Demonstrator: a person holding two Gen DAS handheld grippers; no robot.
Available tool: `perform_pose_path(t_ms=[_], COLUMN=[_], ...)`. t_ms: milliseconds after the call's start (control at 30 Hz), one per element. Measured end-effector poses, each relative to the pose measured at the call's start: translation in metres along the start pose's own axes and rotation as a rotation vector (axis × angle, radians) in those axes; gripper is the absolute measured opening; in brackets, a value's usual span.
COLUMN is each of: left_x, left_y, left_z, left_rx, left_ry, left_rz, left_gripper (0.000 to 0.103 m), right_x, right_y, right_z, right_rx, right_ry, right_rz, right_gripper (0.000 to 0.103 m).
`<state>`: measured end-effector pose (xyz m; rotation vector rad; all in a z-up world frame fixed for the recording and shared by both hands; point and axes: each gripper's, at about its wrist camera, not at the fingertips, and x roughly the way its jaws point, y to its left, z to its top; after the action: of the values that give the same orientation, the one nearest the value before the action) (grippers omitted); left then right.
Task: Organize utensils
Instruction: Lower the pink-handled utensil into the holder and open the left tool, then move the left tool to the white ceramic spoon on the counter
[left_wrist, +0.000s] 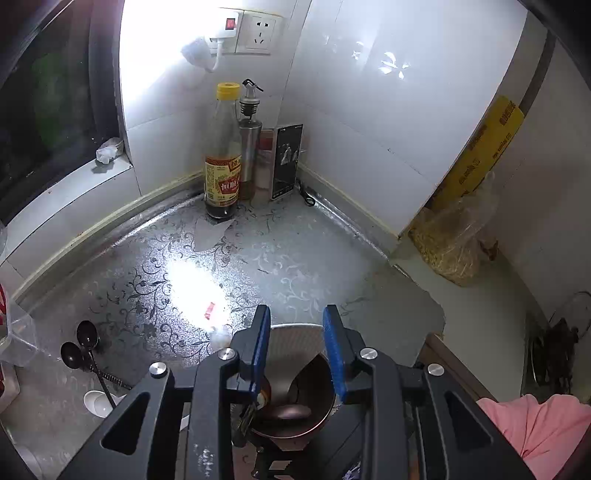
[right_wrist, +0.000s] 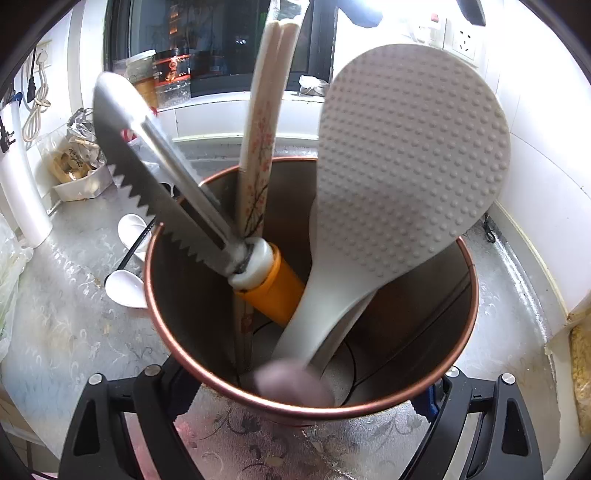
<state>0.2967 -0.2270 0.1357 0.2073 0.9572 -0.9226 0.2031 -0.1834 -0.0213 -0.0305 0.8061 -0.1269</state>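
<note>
My right gripper (right_wrist: 306, 400) is shut on a copper-rimmed metal utensil holder (right_wrist: 424, 325), its fingers pressed on either side of the cup near the bottom of the right wrist view. Inside stand a serrated tool with an orange handle (right_wrist: 166, 184), patterned chopsticks (right_wrist: 258, 155) and a white dimpled rice paddle (right_wrist: 410, 147). A blurred dark spoon (right_wrist: 291, 384) lies at the cup's near rim. My left gripper (left_wrist: 297, 314) hovers over the same holder (left_wrist: 325, 369), open, with nothing between its blue pads (left_wrist: 258, 343); the dark spoon (left_wrist: 291, 411) rests in the cup below them.
Two dark spoons (left_wrist: 75, 350) and a white ceramic spoon (left_wrist: 98, 402) lie on the patterned counter at the left; two white spoons (right_wrist: 125, 284) show beside the holder. A vinegar bottle (left_wrist: 221, 155) and an oil dispenser (left_wrist: 250, 140) stand in the corner. A grain bag (left_wrist: 450, 240) leans at the right.
</note>
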Motion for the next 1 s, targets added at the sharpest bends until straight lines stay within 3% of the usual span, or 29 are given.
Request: perform_pose_path(t_ms=[200,300,500,667,867,1000], left_x=[-0.029,-0.049,-0.070,-0.066,-0.048,-0.044], left_y=[0.014,0.034,0.094,0.140,0.173,0.191], left_z=[-0.008,-0.018,-0.058,-0.102,-0.156,-0.186], left_rx=[-0.058,-0.127,-0.337,-0.516,-0.657,-0.739], left_ry=[-0.097,-0.170,-0.239,-0.208,-0.131,-0.123], left_rz=[0.029,0.096,0.239,0.369,0.474,0.527], left_gripper=[0.031,0.048,0.059,0.073,0.088,0.089], right_x=[-0.001,-0.001,-0.001,-0.002,-0.001,-0.001], right_y=[0.001,0.000,0.000,0.001,0.004,0.004], right_z=[0.000,-0.001,-0.001,-0.001,0.000,-0.001], right_rx=[-0.002,-0.002,0.002,0.006,0.015,0.021], right_ry=[0.000,0.000,-0.004,-0.008,-0.011,-0.012], right_rz=[0.000,-0.001,-0.003,-0.008,-0.015,-0.016], right_gripper=[0.092,0.092,0.092,0.092,0.092,0.092])
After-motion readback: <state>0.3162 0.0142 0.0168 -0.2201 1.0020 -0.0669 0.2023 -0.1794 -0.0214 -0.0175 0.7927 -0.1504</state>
